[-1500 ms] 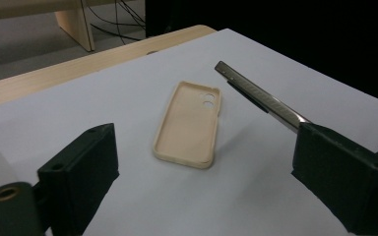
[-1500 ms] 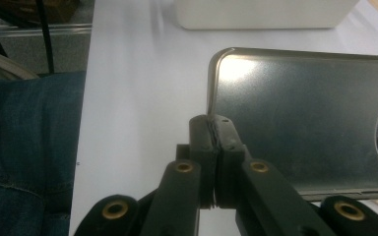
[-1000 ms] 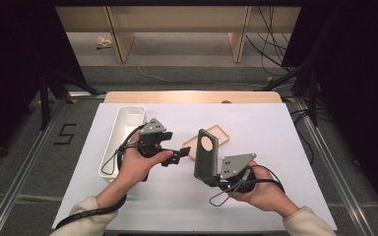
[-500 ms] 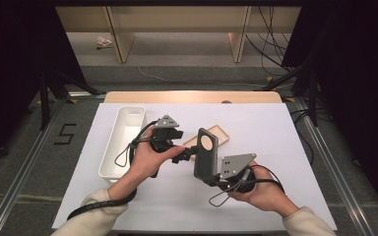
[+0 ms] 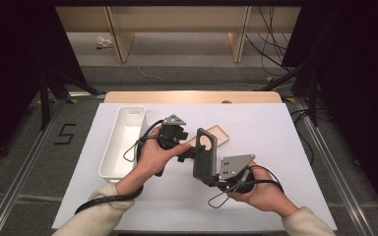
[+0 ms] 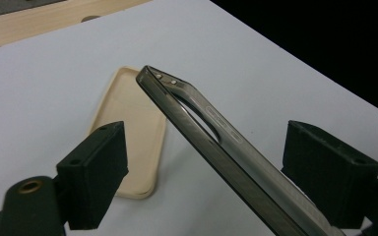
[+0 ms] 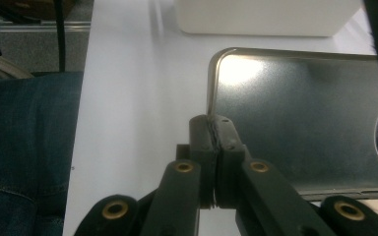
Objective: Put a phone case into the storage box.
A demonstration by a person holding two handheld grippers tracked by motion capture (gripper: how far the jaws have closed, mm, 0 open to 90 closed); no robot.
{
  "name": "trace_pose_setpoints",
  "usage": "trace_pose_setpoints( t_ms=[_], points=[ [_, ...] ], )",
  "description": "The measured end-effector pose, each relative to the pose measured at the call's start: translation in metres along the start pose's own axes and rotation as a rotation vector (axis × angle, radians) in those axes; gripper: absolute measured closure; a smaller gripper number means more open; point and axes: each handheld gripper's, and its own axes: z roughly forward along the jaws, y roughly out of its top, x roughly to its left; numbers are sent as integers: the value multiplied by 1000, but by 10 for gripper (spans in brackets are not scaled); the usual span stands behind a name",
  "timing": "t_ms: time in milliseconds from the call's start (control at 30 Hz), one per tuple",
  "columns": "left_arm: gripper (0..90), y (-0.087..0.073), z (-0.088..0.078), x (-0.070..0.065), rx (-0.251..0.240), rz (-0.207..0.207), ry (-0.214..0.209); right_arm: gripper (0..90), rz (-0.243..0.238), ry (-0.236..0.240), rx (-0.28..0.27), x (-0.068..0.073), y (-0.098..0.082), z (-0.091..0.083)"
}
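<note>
Clamped on one edge of the smoky translucent phone case (image 5: 205, 157), the right gripper (image 7: 211, 147) holds it above the white table (image 5: 275, 147). With the left gripper (image 6: 206, 172) spread wide astride it, untouching, the jaws should be centred before closing.

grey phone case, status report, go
Right tongs shut on grey phone case, held off table. Left tongs open, straddling its edge, pads apart from it. Beige case flat behind. Nothing blocking.
</note>
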Motion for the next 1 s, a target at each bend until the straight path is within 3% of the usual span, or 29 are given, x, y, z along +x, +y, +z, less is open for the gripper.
trace_pose_setpoints(
  t_ms=[300, 533, 833, 1000],
  points=[
    [214, 15, 14, 8, 40, -41, 26, 896, -15, -1, 4, 2, 2, 1],
    [265, 21, 24, 11, 86, -99, 12, 896, -23, -5, 2, 2, 2, 1],
    [415, 19, 29, 17, 135, -180, 16, 896, -30, -6, 8, 3, 2, 1],
    [532, 18, 29, 19, 118, -203, 12, 896, -31, -4, 13, 3, 2, 2]
  ],
)
